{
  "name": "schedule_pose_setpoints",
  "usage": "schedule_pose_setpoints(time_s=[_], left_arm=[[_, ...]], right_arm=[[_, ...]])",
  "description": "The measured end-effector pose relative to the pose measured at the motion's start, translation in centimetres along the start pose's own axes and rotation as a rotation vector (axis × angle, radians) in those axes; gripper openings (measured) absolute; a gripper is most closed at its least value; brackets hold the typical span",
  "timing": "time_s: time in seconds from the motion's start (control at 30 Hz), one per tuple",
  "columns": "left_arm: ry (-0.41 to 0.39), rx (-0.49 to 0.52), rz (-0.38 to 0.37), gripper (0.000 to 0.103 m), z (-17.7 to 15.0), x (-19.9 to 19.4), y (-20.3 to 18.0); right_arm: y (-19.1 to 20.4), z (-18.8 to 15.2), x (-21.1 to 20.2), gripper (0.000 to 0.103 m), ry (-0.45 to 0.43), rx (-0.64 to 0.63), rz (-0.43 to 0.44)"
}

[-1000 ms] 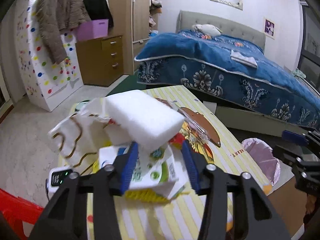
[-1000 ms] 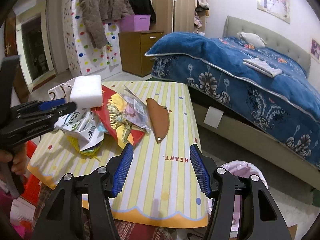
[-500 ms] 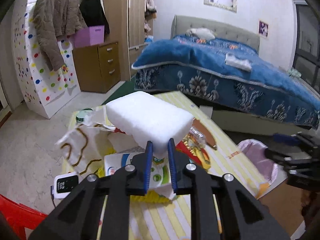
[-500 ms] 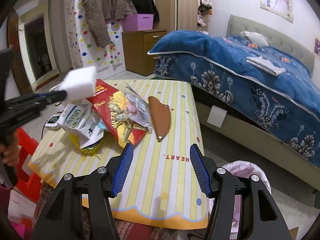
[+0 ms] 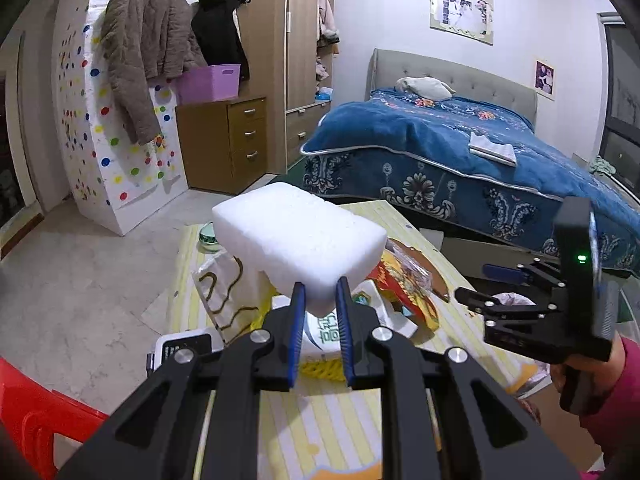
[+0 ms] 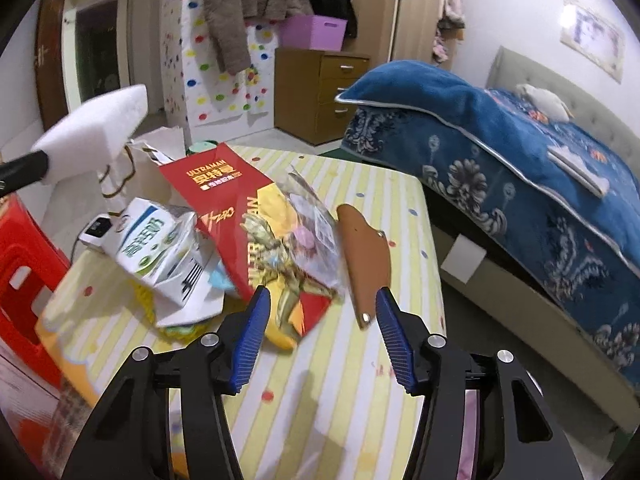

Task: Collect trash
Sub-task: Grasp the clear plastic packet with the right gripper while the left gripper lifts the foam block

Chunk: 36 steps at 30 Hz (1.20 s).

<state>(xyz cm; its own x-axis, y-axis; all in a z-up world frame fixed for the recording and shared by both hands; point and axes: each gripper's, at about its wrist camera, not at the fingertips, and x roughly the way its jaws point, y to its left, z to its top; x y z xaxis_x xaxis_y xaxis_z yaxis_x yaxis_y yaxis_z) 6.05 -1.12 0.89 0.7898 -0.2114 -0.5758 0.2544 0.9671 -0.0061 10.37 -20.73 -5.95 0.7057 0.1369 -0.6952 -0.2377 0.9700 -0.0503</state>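
My left hand-held gripper (image 5: 320, 300) is clamped on the white rectangular foam block (image 5: 298, 238) — blue pads pinch its near corner, and the block is lifted clear above the pile on the yellow striped bench (image 6: 352, 380). From the right wrist view the same block (image 6: 94, 132) hangs at the far left, off the bench edge, above the red plastic stool (image 6: 24, 280).

My right hand-held gripper (image 6: 320, 336) is spread wide, nothing between its pads, hovering over the near side of the bench. In the left view it (image 5: 480, 288) sits to the right, over the pink-lined trash bag (image 5: 510, 300).

Trash on the bench: green-and-white crushed milk carton (image 6: 160, 248) at left, on top of yellow mesh (image 6: 176, 328); red Ultraman paper bag (image 6: 244, 236) lying flat in the middle; clear crinkled plastic wrapper (image 6: 312, 236) on top of it; brown leather sheath (image 6: 366, 264) just right of the wrapper. White paper bag with brown cord handles (image 6: 136, 168) stands at the far left — a small white device with a screen (image 6: 96, 230) beside the carton.

Blue-quilted bed (image 6: 520, 160) on the right.
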Motion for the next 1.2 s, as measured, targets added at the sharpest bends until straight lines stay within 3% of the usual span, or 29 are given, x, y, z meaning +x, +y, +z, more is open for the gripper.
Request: schedule_pose_setpoints(time_s=[0.27,0.33,0.4,0.5,0.63,0.83,0.97,1.2], left_arm=[[-0.008,-0.016,-0.007,0.014,0.3,0.5,0.6],[-0.008,-0.018,-0.003,0.014,0.3,0.5,0.6],[-0.006,-0.022,-0.002,0.014,0.2,0.5,0.8],[-0.010,-0.024,0.006,0.014,0.1,0.1,0.9],[-0.022,-0.029,0.010,0.014,0.1,-0.5,0.9],[-0.036,-0.011,-0.008,0.014,-0.3,-1.4,-0.3],[-0.031,0.006,-0.044,0.014,-0.7,-1.5,-1.7],[-0.004,0.131,-0.165,0.014,-2.4,-0.8,-8.3]], right_arm=[[1.5,1.9,5.1,0.046,0.058,-0.068,-0.025],[1.8,2.1,6.2,0.036,0.073,-0.095,-0.057],[2.0,2.3,6.7,0.009,0.080,-0.110,-0.070],[1.8,2.6,5.0,0.003,0.034,-0.095,-0.062],[1.0,3.0,0.2,0.001,-0.058,-0.031,-0.001],[-1.0,2.2,-5.7,0.001,-0.117,0.073,0.049],[-2.5,0.2,-8.5,0.001,-0.122,0.127,0.012],[-5.4,-4.5,-10.8,0.001,-0.090,0.222,-0.074]])
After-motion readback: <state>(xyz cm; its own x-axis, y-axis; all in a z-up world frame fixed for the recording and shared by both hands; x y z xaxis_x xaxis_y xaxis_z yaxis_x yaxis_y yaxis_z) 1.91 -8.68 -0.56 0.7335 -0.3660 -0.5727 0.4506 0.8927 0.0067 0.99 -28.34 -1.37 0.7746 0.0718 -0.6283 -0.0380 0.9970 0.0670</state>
